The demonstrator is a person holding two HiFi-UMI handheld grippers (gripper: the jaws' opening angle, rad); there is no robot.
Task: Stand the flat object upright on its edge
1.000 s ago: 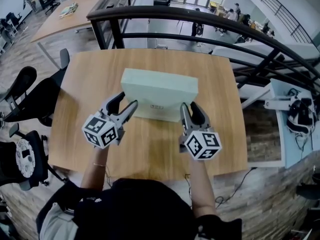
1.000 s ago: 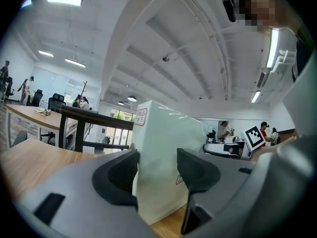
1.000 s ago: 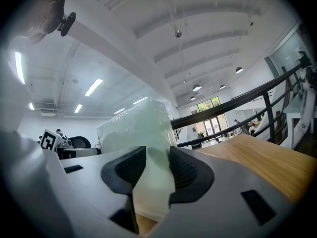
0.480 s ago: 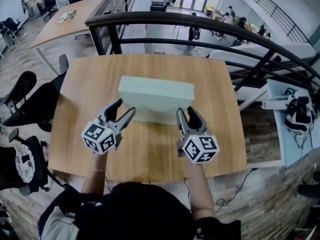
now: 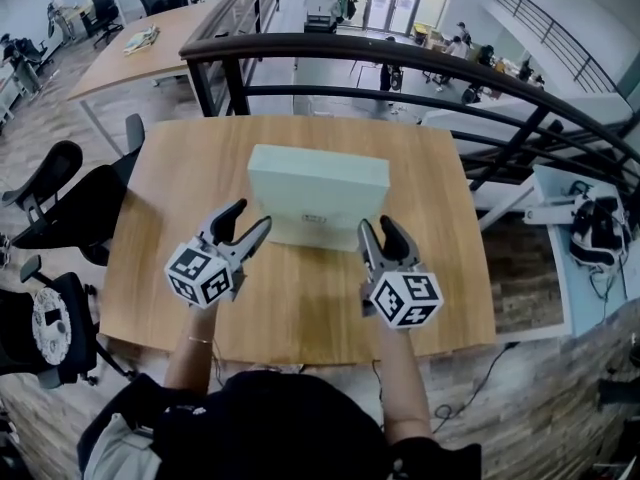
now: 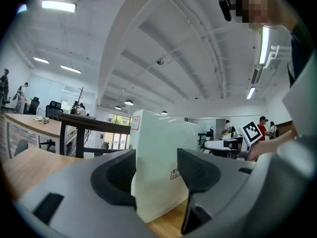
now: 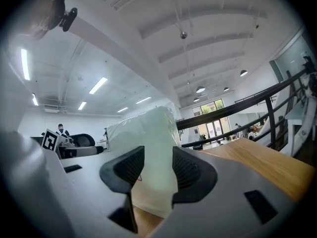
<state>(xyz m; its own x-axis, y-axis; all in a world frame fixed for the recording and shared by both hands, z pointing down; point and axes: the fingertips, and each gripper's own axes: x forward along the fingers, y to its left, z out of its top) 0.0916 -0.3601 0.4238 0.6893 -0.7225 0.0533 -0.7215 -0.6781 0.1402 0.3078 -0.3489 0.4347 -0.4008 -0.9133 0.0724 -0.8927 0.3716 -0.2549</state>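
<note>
Standing on its long edge near the middle of the surface [image 5: 300, 308], the pale green box [image 5: 318, 173] looks already upright, its broad face with the small label toward the person. Left hand-held gripper [image 5: 254, 215]: jaws wide apart, holding nothing, tips just beside the box's near left corner; the box shows through the gap but the pads are not on it. Right hand-held gripper [image 5: 377, 224]: jaws have just been opening and are partly apart now, the box's near right corner in the gap, pads not pressing, nothing held. Handling guess: stiff cardboard-type box, light for its bulk, smooth and maybe film-wrapped so could slip; narrow footprint, so it tips easily if a broad face gets nudged. Best hold is likely the two short ends, one gripper each side, low down, squeezing across the thickness
</note>
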